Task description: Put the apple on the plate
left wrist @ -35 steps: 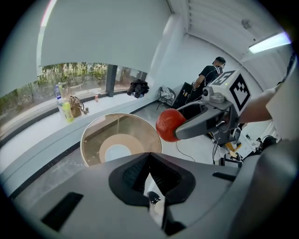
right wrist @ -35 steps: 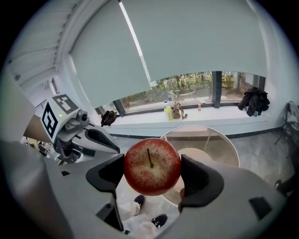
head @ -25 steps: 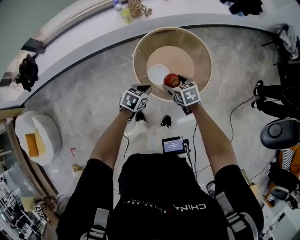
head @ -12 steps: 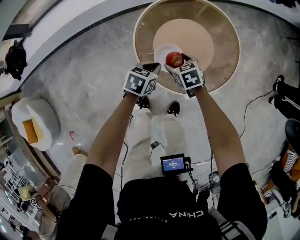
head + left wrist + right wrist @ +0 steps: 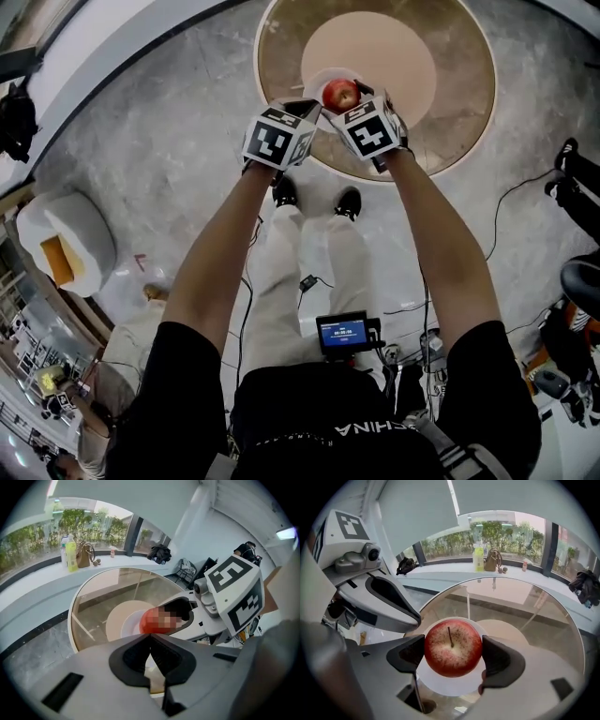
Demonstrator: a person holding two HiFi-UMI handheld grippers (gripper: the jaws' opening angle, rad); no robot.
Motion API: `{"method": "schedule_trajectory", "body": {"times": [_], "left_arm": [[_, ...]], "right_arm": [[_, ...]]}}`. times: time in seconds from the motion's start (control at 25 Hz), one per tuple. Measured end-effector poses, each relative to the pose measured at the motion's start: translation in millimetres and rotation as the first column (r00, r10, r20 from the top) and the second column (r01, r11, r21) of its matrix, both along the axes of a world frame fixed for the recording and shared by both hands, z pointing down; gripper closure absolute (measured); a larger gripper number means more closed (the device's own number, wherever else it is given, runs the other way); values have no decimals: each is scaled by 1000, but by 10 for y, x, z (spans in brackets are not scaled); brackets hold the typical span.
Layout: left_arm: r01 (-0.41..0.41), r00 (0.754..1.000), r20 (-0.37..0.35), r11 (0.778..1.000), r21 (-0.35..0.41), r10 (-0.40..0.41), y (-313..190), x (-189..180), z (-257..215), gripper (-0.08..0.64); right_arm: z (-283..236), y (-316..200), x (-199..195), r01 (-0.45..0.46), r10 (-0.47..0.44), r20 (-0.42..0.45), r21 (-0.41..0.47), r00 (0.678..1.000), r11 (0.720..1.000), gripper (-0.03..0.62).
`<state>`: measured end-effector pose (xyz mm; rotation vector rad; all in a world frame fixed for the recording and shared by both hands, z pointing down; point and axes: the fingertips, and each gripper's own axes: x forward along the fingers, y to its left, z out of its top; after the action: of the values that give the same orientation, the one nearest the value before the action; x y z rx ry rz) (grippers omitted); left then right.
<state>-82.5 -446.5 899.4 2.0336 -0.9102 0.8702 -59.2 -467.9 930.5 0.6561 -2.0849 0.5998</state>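
Observation:
A red apple (image 5: 453,648) with its stem up sits between the two black pads of my right gripper (image 5: 452,658), which is shut on it. Below it lies a white plate (image 5: 440,684) on a round glass table (image 5: 525,606). In the head view the apple (image 5: 340,95) hangs over the near edge of the plate (image 5: 319,79), held by the right gripper (image 5: 345,99). My left gripper (image 5: 306,109) stays just to its left, jaws shut on nothing (image 5: 151,654). The left gripper view shows the apple (image 5: 151,620) partly behind a mosaic patch.
The glass table (image 5: 469,103) has a round tan base under it. A curved white ledge (image 5: 454,571) by the windows carries bottles and a small brown bag (image 5: 491,559). Dark clothes lie on the ledge (image 5: 584,588). A white and orange chair (image 5: 64,246) stands on the grey floor at the left.
The person has stepped closer to the table. Both grippers moved forward together, and the apple went from the table's near rim to above the white plate.

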Motion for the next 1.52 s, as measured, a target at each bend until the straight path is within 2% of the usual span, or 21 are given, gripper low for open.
{"method": "schedule_trajectory", "body": {"times": [0.24, 0.52, 0.6, 0.68, 0.76, 0.88, 0.96, 1.0, 1.04, 1.12, 1.2, 1.32, 1.52], "left_arm": [[-1, 1000, -6, 1000, -13, 1, 27, 8, -6, 541], [-41, 999, 27, 998, -38, 42, 405, -28, -193, 541], [-63, 997, 42, 997, -46, 65, 561, -59, -343, 541], [-120, 991, 51, 992, -48, 122, 731, -43, -568, 541], [-182, 982, 41, 983, -28, 183, 845, 71, -873, 541], [-211, 977, 28, 977, 26, 210, 822, 208, -1411, 541], [-217, 976, 32, 975, 49, 216, 862, 227, -1754, 541], [-221, 975, 33, 974, 55, 219, 950, 228, -1902, 541], [-223, 975, 35, 973, 58, 221, 1083, 227, -2032, 541], [-213, 977, 32, 975, 60, 212, 1408, 218, -2259, 541], [-165, 986, -1, 984, 62, 165, 1622, 207, -2498, 541], [-101, 991, -74, 991, 89, 108, 1599, 182, -2946, 541], [-54, 994, -86, 990, 132, 66, 1584, 139, -3304, 541]], "right_arm": [[39, 72, 12, 46, -46, -11, -4, 999, 999, 209], [-262, 253, 364, 0, 0, -25, -8, 1000, 1000, 202], [-480, 363, 422, -22, 22, -33, -14, 999, 1000, 202], [-747, 536, 393, -32, 31, -38, -40, 999, 999, 204], [-1049, 675, 357, -50, 48, -29, -67, 998, 997, 204], [-1595, 691, 315, -97, 97, 4, -84, 995, 992, 207], [-2001, 705, 297, -139, 141, 29, -74, 990, 988, 245], [-2191, 760, 321, -164, 165, 25, -56, 986, 985, 327], [-2367, 855, 372, -188, 188, 5, -32, 982, 982, 454], [-2675, 1132, 492, -220, 220, -43, 1, 975, 976, 541], [-2956, 1374, 563, -229, 229, -51, 6, 972, 974, 554], [-3404, 1440, 567, -229, 229, -10, 20, 973, 973, 563], [-3888, 1473, 713, -283, 280, 70, 38, 957, 958, 563]]}}
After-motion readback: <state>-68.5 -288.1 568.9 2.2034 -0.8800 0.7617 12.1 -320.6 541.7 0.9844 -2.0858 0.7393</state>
